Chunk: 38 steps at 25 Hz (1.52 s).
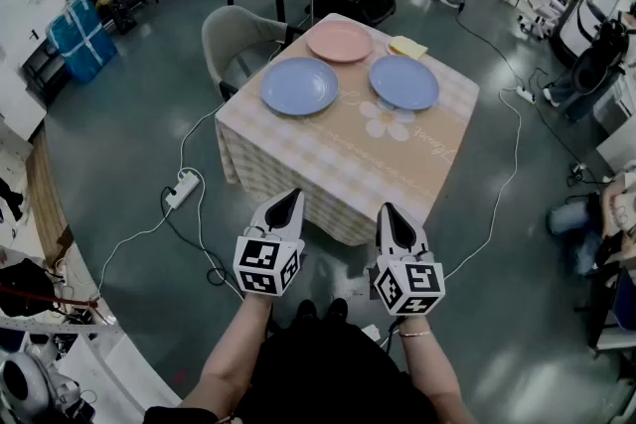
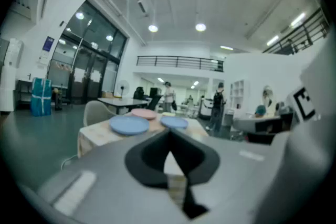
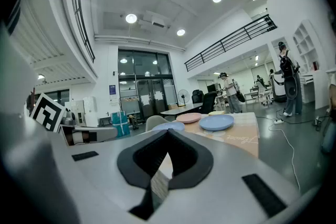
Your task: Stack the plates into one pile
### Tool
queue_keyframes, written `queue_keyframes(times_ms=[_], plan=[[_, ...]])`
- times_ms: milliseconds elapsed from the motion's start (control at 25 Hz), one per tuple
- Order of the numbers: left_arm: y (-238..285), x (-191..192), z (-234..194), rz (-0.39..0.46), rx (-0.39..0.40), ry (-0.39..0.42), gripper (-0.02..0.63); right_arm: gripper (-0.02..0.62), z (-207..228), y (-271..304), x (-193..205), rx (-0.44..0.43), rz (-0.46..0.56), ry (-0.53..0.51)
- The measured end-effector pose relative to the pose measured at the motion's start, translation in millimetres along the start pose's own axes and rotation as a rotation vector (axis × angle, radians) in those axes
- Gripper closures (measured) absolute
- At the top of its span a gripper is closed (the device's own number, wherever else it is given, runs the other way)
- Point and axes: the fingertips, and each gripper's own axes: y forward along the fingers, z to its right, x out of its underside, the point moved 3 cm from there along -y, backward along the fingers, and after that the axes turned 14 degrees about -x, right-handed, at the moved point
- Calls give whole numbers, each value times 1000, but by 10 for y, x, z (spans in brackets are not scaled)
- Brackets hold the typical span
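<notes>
**Both grippers clenched and empty, held short of the table; three plates lying apart**

At far left on the grey floor a white power strip (image 1: pixel 182 188) is seen, with a white cable run off from it. A beige chair (image 1: pixel 234 40) is set at the table's far-left corner.

The left gripper (image 1: pixel 289 198) is held out in the air in front of the table's near edge. Its jaws are seen pressed together in the left gripper view, with nothing between them.

The table (image 1: pixel 397 164) is covered with a checked cloth printed with a flower. Three plates are laid on its far half, none resting on another. The left blue plate (image 1: pixel 299 85) is nearest the chair. The pink plate (image 1: pixel 340 42) is set behind it, toward the far edge. The right blue plate (image 1: pixel 403 81) lies near both. A flat yellow object (image 1: pixel 407 47) is placed just behind the right blue plate; what it is cannot be told.

The right gripper (image 1: pixel 390 212) is held level with the left one and well apart from the plates. Its jaws are likewise clenched on nothing.
</notes>
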Motion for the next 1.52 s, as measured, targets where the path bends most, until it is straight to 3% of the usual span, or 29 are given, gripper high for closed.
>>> queue_keyframes(times_ms=[680, 1000, 1160, 1240, 1520], plan=[[138, 67, 49, -15, -72, -11, 600, 589, 231, 66, -9, -48, 30, 52], [119, -22, -5, 5, -130, -9, 597, 589, 235, 130, -130, -116, 47, 52], [135, -66, -43, 8, -136, -8, 546, 582, 263, 183, -176, -130, 57, 62], [138, -70, -78, 6, -143, -6, 518, 526, 260, 215, -172, -141, 56, 77], [248, -34, -281, -11, -177, -30, 459, 499, 285, 422, -139, -163, 44, 117]])
